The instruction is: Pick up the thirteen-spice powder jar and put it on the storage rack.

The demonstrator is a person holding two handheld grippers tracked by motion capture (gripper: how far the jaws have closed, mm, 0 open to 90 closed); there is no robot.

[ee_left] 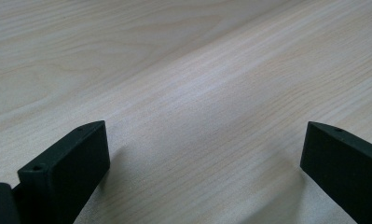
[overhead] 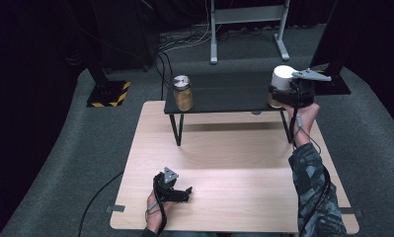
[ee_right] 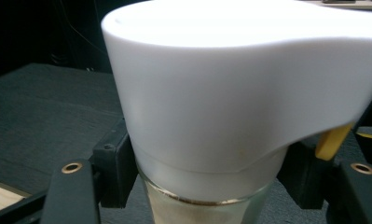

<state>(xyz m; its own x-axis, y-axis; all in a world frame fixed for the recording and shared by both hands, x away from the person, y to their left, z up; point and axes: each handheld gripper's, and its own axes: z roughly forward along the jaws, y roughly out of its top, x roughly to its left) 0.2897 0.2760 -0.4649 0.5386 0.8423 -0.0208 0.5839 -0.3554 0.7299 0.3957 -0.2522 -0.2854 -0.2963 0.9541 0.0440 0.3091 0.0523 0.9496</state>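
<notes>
Right gripper [overhead: 283, 96], upper right of the high view, pinches the white-lidded jar [overhead: 282, 79] over the black shelf [overhead: 224, 94]; left gripper [overhead: 177, 190] rests spread at lower centre. In the right gripper view, the jar [ee_right: 230, 112] sits centred between the jaws; it should be lowered level, probably.
</notes>
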